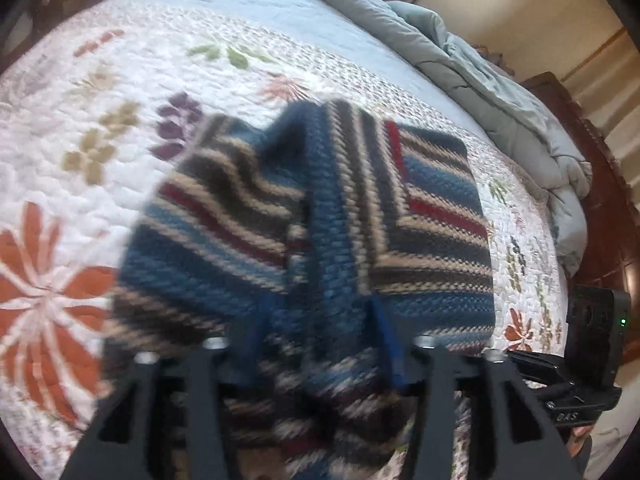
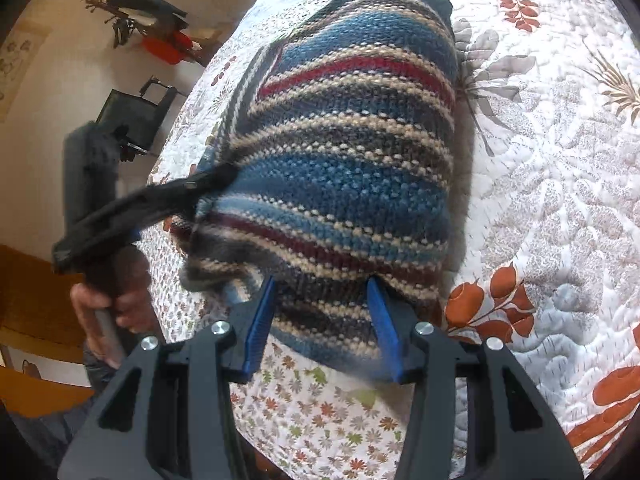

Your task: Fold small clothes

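Striped sweater [image 2: 352,168] near bed edge, quilt [image 2: 560,184] free beyond; long axis away from right claw [image 2: 322,320], clamped on hem; left claw [image 1: 320,332] grip unclear.

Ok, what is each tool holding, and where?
Right tool pinches the striped knit sweater at its near edge; whether the left tool grips it is unclear.
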### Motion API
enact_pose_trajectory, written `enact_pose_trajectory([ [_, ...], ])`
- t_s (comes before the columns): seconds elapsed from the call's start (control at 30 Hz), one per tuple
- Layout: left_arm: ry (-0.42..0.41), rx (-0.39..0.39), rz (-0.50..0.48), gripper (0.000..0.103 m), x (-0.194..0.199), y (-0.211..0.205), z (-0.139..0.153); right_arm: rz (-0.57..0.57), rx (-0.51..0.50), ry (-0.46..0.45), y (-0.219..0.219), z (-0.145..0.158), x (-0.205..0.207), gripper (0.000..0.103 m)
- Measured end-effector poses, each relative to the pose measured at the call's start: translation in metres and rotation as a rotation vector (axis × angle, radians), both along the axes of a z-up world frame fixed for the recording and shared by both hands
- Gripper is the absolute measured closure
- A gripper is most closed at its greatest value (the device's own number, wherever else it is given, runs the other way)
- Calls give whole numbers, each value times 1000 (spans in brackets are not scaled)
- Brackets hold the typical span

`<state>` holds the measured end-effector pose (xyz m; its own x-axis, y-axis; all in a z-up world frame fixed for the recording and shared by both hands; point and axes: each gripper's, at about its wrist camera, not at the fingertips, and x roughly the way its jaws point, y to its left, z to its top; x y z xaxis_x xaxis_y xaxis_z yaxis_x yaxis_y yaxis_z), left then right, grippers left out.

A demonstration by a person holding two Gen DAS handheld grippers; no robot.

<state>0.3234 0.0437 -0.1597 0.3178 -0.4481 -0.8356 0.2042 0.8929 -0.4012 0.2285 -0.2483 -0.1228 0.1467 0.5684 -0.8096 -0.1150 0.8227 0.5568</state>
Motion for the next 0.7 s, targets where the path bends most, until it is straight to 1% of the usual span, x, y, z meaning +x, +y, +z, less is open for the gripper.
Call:
enact_pose_trajectory([
  [0.03, -10, 15, 12, 35, -1, 4, 4, 6, -5, -8, 2, 2, -1, 54],
  [0.07, -12, 40, 24, 29, 0, 8, 6, 9, -7, -13, 4, 4, -2, 54],
  [0.1, -7, 52, 24, 27, 0, 9, 7, 11, -7, -15, 3, 4, -5, 54],
  [0.27, 85, 6, -23, 26, 5, 9, -9, 19, -19, -20, 4, 5, -10, 54],
  [0.33, 91, 10, -20, 25, 5, 6, -13, 24, -26, -26, 8, 5, -10, 53],
  [0.4, 110, -16, -25, 22, 5, 4, -15, 26, -26, -29, 9, 5, -11, 53],
  [0.47, 138, -49, -24, 22, 6, 2, -17, 26, -21, -28, 8, 6, -11, 53],
  [0.53, 170, -102, -51, 22, 2, -3, -18, 22, -9, -24, 7, 4, -10, 53],
  [0.6, 227, -159, -84, 22, -2, -10, -24, 18, 1, -21, 5, 3, -9, 53],
  [0.7, 241, -124, -103, 22, -6, -19, -31, 15, 2, -22, 0, 3, -10, 53],
])
